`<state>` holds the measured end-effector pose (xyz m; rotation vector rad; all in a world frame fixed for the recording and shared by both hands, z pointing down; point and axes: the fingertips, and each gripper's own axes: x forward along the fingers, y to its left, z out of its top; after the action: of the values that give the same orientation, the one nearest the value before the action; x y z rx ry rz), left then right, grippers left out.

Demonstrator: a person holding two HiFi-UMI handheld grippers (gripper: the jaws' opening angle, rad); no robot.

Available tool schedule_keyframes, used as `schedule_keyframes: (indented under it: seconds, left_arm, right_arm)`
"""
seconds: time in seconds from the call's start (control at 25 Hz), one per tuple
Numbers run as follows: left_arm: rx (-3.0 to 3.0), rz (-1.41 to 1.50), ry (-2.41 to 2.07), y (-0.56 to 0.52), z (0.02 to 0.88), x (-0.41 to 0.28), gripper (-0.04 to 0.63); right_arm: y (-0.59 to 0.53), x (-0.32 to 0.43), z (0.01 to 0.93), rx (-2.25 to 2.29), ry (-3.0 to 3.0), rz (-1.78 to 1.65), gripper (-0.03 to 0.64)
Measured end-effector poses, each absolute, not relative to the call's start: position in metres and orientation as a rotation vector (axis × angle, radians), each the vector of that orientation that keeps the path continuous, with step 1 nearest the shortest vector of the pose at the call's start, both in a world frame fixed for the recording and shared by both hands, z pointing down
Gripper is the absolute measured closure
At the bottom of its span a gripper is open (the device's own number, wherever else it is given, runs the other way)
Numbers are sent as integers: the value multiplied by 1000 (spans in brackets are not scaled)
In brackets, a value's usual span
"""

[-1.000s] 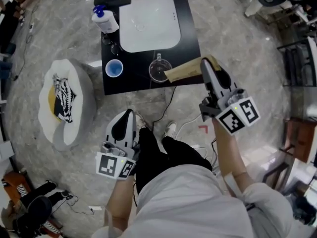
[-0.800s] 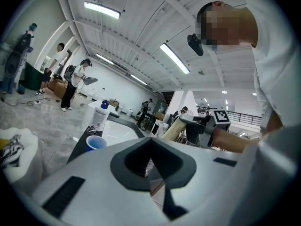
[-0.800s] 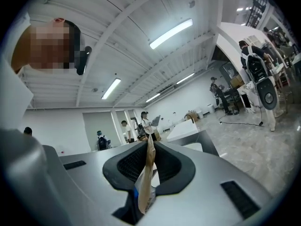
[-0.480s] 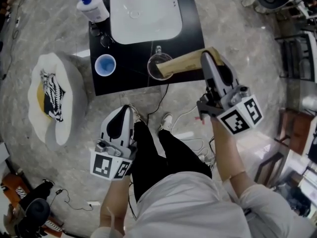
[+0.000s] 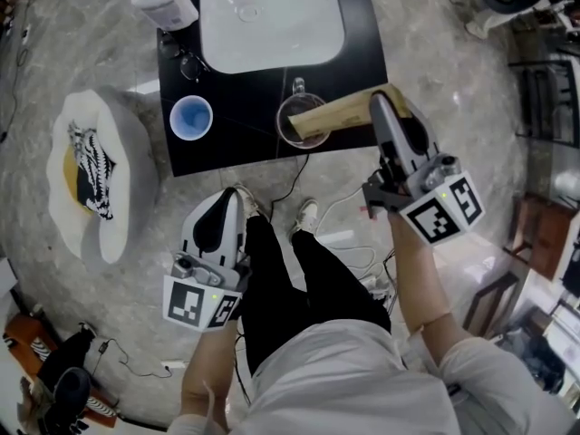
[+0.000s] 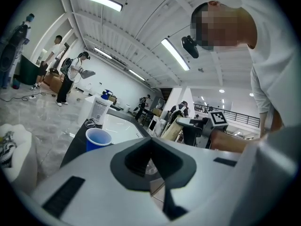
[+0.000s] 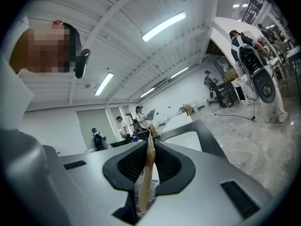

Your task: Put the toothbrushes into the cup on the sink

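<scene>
Right gripper [image 5: 384, 107] jaws clamped on a brown packet [image 5: 349, 113], tip seemingly inside the glass cup [image 5: 288, 119]. Left gripper [image 5: 236, 198] jaws closed, empty.

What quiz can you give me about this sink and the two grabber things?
1. True or false: the right gripper is shut on the flat brown paper packet.
2. In the head view, what stands to the left of the clear glass mug on the black counter? A) a round blue cup B) a red bowl C) a green bottle
3. What is between the jaws of the left gripper?

Key: 1 true; 2 A; 3 nothing, the jaws are together and empty.
</scene>
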<state>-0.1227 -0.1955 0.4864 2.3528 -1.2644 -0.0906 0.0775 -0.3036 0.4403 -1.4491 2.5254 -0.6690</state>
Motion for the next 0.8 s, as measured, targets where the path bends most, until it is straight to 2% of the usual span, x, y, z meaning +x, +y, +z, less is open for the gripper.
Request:
schedule_keyframes:
  seconds: [0.8]
  left_arm:
    - [2318,-68,-1221,-201,522,-114,592]
  right_arm:
    - [-317,69,489,-1435,2512,-719,552]
